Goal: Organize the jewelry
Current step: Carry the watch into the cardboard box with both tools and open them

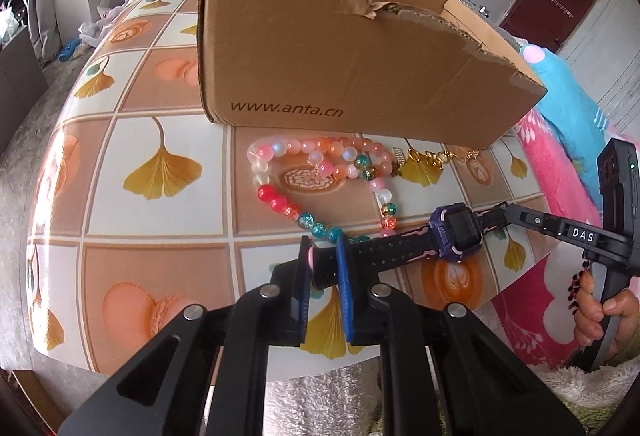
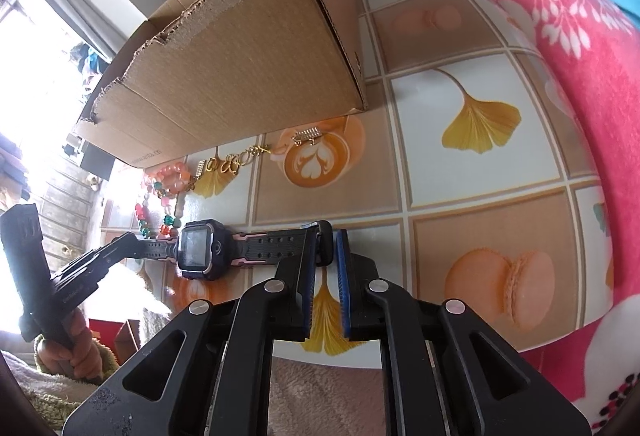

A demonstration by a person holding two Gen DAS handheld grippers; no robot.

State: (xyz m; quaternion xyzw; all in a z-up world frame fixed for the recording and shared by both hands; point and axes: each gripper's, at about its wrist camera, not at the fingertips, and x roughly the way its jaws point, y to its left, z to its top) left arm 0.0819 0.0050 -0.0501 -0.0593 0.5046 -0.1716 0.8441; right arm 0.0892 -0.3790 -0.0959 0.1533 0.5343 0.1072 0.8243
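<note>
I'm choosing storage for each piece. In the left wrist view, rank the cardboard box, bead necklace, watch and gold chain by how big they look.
1. cardboard box
2. bead necklace
3. watch, though it lies nearer the camera, so this is unsure
4. gold chain

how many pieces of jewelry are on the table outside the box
3. The watch lies nearest, a gripper on each strap end. The bead necklace sits between it and the cardboard box. The gold chain lies along the box's base. More may be hidden inside the box.
</note>
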